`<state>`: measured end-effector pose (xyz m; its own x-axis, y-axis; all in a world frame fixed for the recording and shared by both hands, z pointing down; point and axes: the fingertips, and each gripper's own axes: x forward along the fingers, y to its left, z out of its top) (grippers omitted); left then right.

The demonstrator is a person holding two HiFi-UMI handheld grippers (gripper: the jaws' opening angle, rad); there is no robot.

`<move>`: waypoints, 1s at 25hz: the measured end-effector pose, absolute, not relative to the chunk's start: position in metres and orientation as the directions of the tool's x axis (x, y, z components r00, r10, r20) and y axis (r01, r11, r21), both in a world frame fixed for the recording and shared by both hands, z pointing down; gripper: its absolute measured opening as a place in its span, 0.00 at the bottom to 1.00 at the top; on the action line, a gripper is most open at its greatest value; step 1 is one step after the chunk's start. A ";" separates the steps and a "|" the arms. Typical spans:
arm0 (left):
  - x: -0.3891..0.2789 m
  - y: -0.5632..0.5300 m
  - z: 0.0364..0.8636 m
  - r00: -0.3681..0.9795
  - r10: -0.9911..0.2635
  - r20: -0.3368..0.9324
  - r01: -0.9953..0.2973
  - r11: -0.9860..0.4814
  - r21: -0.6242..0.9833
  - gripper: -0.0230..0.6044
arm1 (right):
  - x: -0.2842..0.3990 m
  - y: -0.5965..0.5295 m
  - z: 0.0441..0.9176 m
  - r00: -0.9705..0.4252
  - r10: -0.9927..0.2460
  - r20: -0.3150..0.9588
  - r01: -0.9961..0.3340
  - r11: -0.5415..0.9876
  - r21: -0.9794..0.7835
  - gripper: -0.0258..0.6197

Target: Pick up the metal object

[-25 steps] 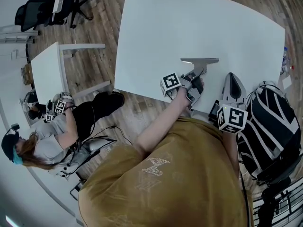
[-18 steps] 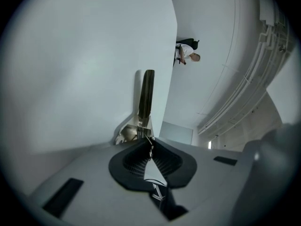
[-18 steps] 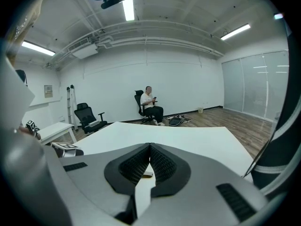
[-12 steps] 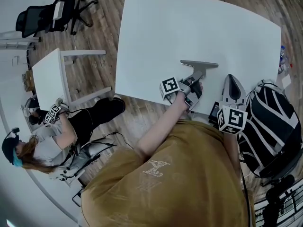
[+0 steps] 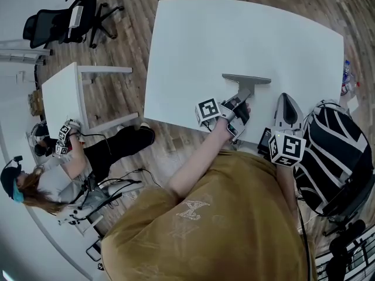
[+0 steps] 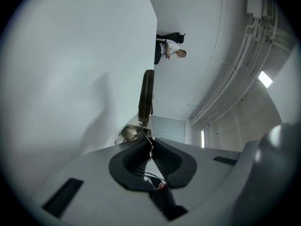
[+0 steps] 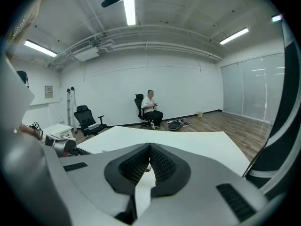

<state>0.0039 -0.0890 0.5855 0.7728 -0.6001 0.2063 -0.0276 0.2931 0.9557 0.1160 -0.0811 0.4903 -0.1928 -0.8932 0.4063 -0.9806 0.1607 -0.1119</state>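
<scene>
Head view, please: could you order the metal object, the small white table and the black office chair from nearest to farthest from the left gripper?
1. The metal object: clamped in the left gripper itself, just ahead of it.
2. The small white table: off to the left, on the floor.
3. The black office chair: upper-left corner, beyond that table.

The metal object [image 5: 246, 79] lying on the table [image 5: 187, 40] looks like dull grey metal, the table top is smooth matt white, the floor [image 5: 132, 22] around the table is brown wood, and the shirt [image 5: 222, 215] by the table is soft cloth.
</scene>
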 end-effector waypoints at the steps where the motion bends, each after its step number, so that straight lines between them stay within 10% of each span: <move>1: 0.004 -0.089 0.581 0.774 -0.601 0.199 -0.027 0.282 0.959 0.07 | 0.116 -0.081 0.488 -0.192 -0.896 0.401 -0.981 0.160 -0.112 0.05; 25: 0.001 -0.110 0.461 0.780 -0.620 -0.085 0.121 0.016 0.993 0.07 | 0.121 -0.096 0.426 -0.147 -0.967 0.206 -0.988 0.153 0.011 0.05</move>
<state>0.0011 -0.1100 0.4605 0.7797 -0.6203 -0.0852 0.1210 0.0158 0.9925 0.1211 -0.0958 0.4262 -0.1474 -0.9673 0.2065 -0.9882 0.1530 0.0110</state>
